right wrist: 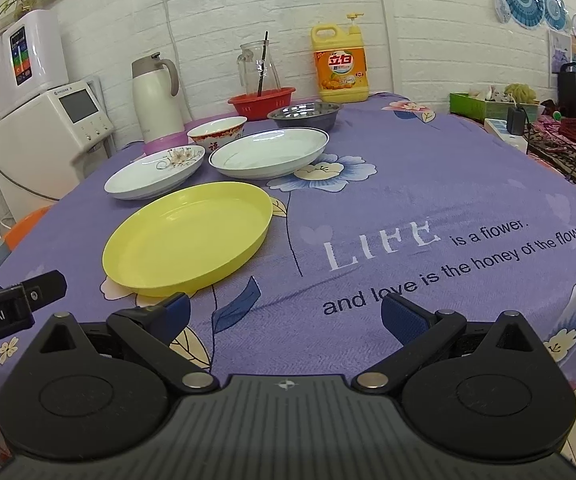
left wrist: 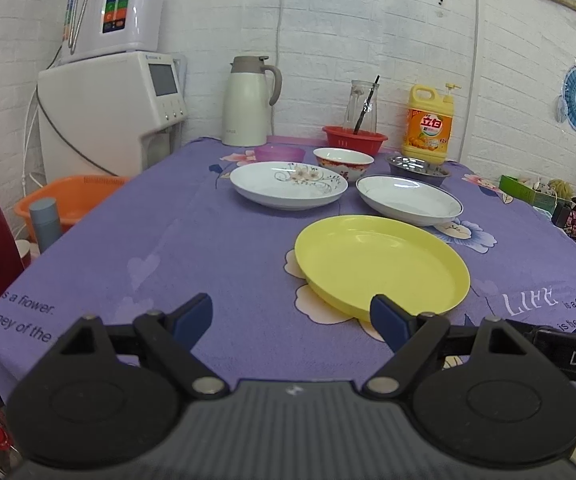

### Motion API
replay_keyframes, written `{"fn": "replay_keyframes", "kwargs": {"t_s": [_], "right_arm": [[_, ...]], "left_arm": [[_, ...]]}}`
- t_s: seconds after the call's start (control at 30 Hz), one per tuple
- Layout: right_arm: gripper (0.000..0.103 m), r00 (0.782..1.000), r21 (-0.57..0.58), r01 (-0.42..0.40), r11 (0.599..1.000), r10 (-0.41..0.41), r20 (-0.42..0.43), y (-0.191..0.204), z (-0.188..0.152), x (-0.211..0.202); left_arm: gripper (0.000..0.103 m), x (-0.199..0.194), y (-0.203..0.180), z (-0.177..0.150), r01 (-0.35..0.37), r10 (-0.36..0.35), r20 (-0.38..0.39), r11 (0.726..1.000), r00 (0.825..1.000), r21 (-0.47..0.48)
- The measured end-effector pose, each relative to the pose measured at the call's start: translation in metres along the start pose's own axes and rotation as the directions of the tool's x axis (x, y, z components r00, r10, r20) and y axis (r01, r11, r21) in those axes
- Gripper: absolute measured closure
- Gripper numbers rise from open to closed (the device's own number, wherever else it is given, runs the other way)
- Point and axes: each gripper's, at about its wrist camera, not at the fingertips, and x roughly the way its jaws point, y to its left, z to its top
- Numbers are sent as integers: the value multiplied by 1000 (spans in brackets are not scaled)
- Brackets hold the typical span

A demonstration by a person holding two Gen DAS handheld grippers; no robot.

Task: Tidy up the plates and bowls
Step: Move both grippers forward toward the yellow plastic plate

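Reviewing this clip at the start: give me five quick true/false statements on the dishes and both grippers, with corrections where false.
1. Both grippers are open and hold nothing. True: left gripper, right gripper.
2. The yellow plate is stacked on a white plate. False: it lies alone on the tablecloth, nearest the grippers.
3. The floral plate and the blue-rimmed plate lie side by side behind it. True.
4. The metal bowl holds the glass pitcher. False: the glass pitcher stands in the red basket.
5. The red-patterned bowl is upside down. False: it stands upright.
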Motion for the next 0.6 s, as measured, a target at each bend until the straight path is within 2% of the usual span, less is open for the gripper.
{"fn": "replay_keyframes", "kwargs": {"t_s": [0.4, 0.6], "right_arm": [[0, 1000, -13, -5, 1000, 5, -26, 4, -1, 11], [0, 1000, -9, 0, 1000, 0, -14, 3, 0, 7]], "left_arm": [[18, 11, 3, -3, 2, -3, -27, 1000, 1000, -11], [18, 6, 0, -1, 11, -11, -13, 1000, 1000, -5]]}}
